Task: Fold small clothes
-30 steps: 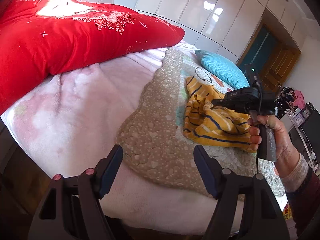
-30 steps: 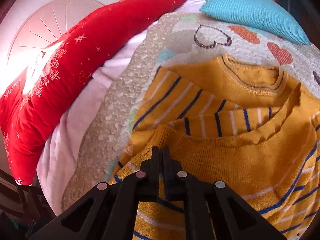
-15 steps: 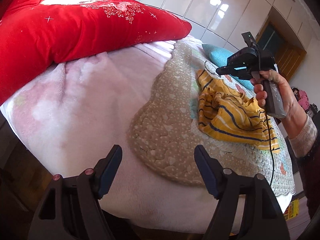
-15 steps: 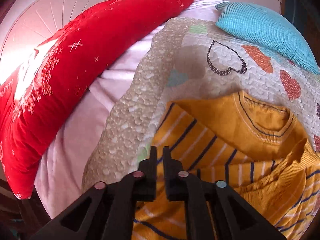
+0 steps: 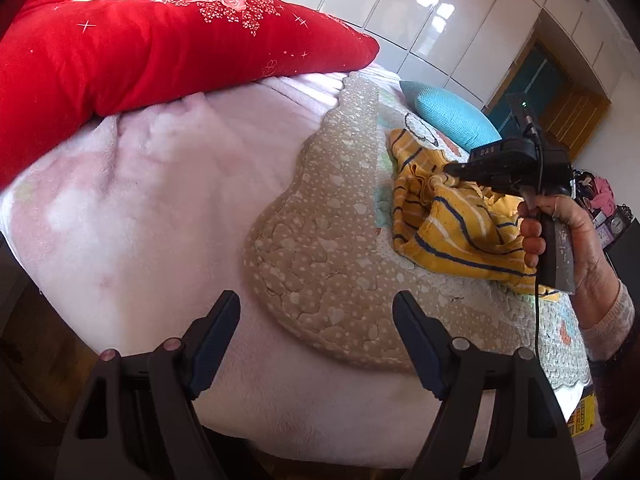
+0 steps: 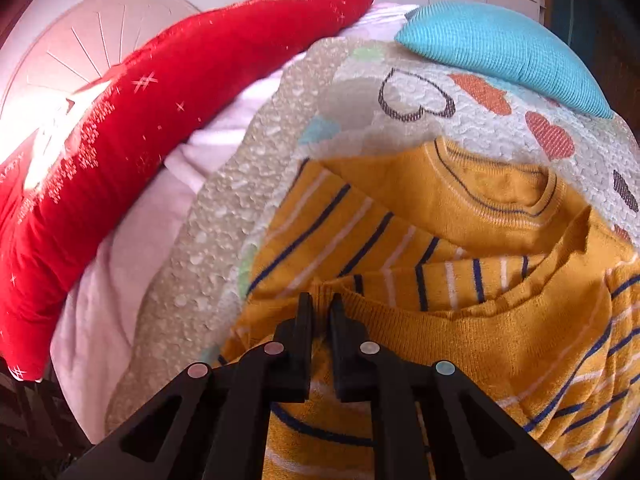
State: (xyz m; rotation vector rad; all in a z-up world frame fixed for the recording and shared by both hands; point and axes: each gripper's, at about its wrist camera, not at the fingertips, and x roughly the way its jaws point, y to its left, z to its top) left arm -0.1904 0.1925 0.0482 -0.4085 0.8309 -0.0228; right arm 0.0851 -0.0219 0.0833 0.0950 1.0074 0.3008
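Mustard-yellow knit is what the right gripper [image 6: 320, 304] is nosing into. Its jaws are narrow and closing, with the ribbed hem of the small yellow sweater with navy and white stripes [image 6: 460, 340] bunched right at the tips. Only a slim gap is left, and I honestly can't tell if the pads are biting the fabric yet. Half a second back that gripper was lifted clear, with the jaws a touch wider. Now it's down at the hem again, so to me this looks like a re-grab rather than a finished fold. The sweater is lying crumpled on the beige quilted mat with hearts [image 5: 320, 240], its collar up at 1 o'clock from the tips. The hem is doubled up over the body, so I'd say it's partly folded at best. Past the collar at 1 o'clock sits a turquoise ribbed cushion [image 6: 500, 40], and the big red embroidered quilt [image 5: 140, 40] runs off at 10 o'clock over the fluffy pink blanket [image 5: 140, 200]. The left gripper [image 5: 316, 312] hasn't really budged. Its jaws are spread wide with nothing in them, hanging over the near edge of the bed, and the sweater is off at its 2 o'clock.
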